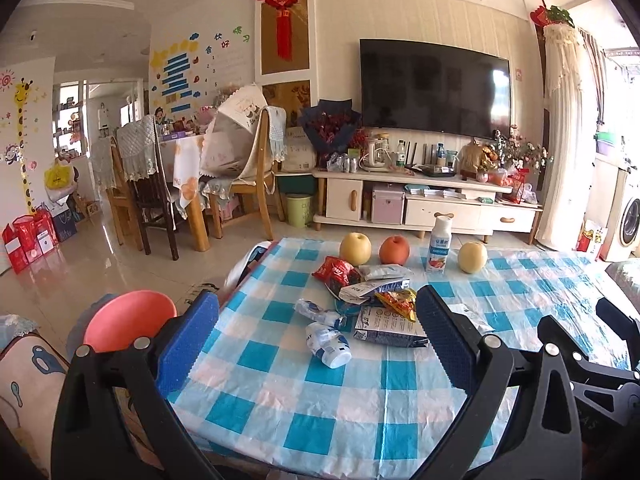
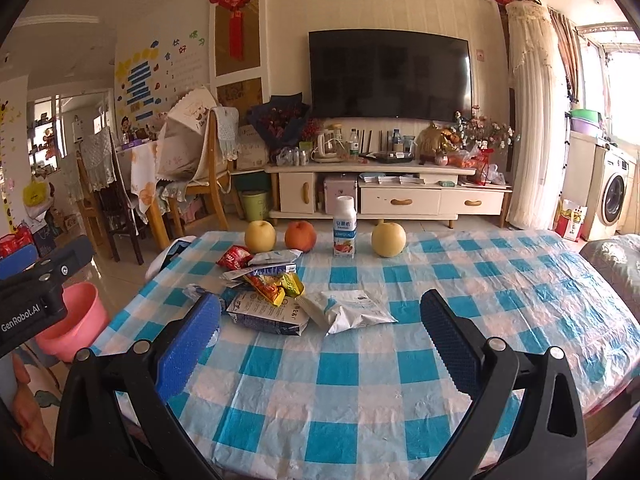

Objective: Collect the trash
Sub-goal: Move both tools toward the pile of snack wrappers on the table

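Both my grippers hang over the near edge of the bench, which wears a thin, crinkly blue-and-white checked plastic cloth. My left gripper has its jaws spread wide with nothing between the ribbed blue pads; my right gripper is the same, wide apart and empty.

The trash sits mid-frame in both views, heaped together left of centre on the bench. Lower middle of the left view: a crushed clear plastic bottle with a blue label, lying on its side, light and springy by the look of it. Just beside it, a flattened white-and-navy carton, flat enough that I judge I'd have to catch an edge. Resting on the carton's far side, a shiny yellow-and-red foil wrapper, crinkled and probably slippery. Further back, a crumpled red snack bag. In the right view, centre, a puffy white plastic pouch lies nearest my right jaws, probably the easy first pick.

Along the far edge, apart from the heap, stand the keepers in a row: two pale yellow round pears, a reddish-orange peach and an upright white yoghurt-drink bottle, whole and tidy, so I read them as not trash.

At the left edge of the right view, below bench height, waits a smooth round pink plastic basin, likely where the trash goes.
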Available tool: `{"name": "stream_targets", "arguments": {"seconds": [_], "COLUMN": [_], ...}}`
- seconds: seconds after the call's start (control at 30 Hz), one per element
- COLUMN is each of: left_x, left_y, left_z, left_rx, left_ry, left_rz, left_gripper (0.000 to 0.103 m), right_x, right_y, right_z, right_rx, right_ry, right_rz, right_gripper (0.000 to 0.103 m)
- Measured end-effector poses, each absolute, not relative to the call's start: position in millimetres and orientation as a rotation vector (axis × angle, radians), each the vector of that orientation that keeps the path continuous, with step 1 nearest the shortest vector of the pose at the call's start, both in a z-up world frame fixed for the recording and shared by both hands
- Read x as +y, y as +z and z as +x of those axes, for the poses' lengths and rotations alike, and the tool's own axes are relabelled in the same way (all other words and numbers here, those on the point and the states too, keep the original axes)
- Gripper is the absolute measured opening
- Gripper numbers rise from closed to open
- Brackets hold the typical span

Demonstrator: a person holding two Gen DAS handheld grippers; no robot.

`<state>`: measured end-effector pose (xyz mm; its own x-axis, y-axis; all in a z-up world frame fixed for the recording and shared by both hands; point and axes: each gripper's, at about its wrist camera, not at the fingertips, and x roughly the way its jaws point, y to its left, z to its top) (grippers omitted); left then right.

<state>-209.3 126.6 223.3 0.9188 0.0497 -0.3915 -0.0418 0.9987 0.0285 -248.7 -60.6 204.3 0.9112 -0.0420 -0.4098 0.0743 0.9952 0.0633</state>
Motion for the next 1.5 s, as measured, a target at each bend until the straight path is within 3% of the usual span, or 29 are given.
{"name": "stream_targets", "arguments": {"seconds": [0.57, 1.5], "left_x": [135, 128], "left_y": [236, 208], "left_z": [-225, -203], "left_rx": [0.373, 0.446], "left_ry": [0.073, 0.071], "left_rz": [0.032, 0.048], "left_gripper": [0.099, 0.099], "right_x": [-51, -54], "right_y": [216, 200], "right_z": [-265, -243], "right_rx": [0.359, 0.441], "right_ry": [-0.038, -0.048], "right_rz": [0.067, 0.032], "right_gripper": [0.099, 0.099]}}
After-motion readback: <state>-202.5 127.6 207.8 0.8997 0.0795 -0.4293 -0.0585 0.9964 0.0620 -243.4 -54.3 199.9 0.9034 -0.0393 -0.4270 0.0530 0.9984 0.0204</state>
